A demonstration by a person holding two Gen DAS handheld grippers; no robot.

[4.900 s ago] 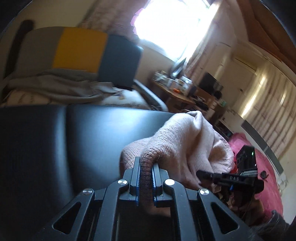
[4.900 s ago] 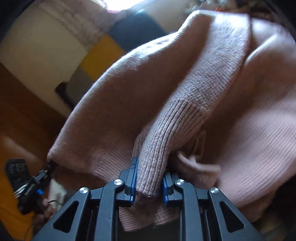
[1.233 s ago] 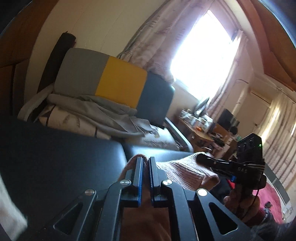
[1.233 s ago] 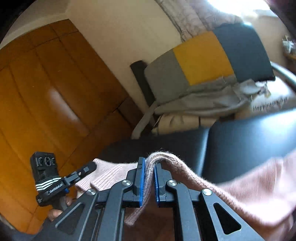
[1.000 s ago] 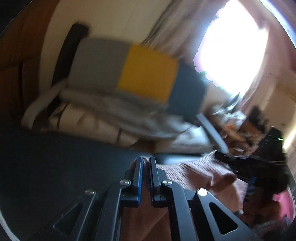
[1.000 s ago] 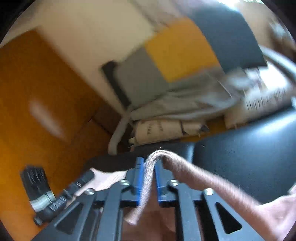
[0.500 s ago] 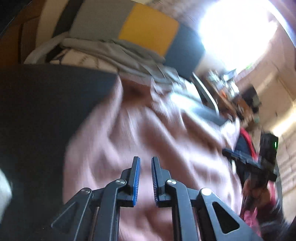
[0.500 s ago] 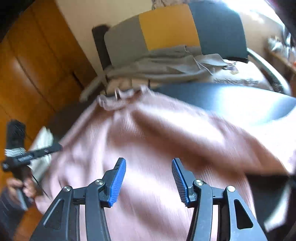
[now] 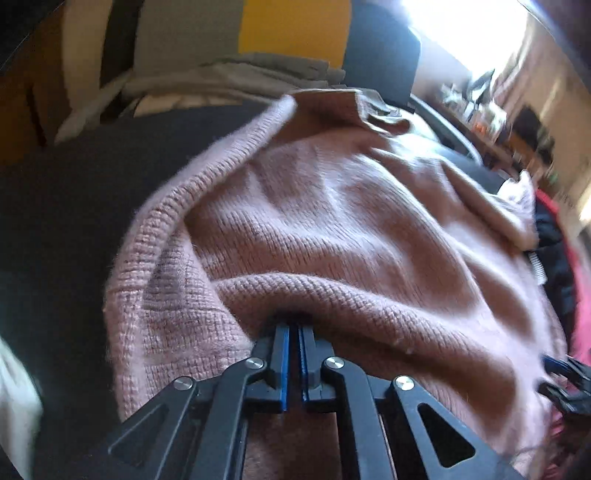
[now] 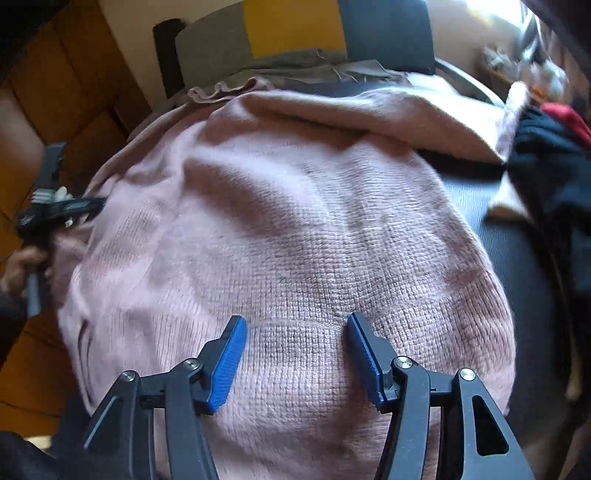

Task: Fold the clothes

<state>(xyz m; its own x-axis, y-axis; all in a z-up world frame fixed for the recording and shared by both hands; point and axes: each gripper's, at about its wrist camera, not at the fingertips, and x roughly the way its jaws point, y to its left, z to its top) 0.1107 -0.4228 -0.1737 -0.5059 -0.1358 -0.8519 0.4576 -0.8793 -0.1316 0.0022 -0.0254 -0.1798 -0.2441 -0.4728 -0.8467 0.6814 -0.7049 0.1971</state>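
A pink knitted sweater (image 9: 332,221) lies spread over a black leather seat (image 9: 66,192); it also fills the right wrist view (image 10: 295,229). My left gripper (image 9: 291,328) has its jaws nearly together, its tips tucked under a raised fold at the sweater's near edge; whether it pinches cloth is hidden. My right gripper (image 10: 293,332) is open, its blue pads (image 10: 229,362) hovering just above the sweater's near hem. The left gripper also shows at the left edge of the right wrist view (image 10: 55,210).
A grey, yellow and blue cushion (image 10: 295,33) with grey cloth (image 9: 229,74) heaped on it stands behind the seat. Dark and red clothes (image 10: 546,155) lie at the right. Wooden panelling (image 10: 55,122) is on the left.
Both grippers flung the sweater forward and it now lies spread on the seat. The right gripper opened and let go. The left gripper came down to the near edge.
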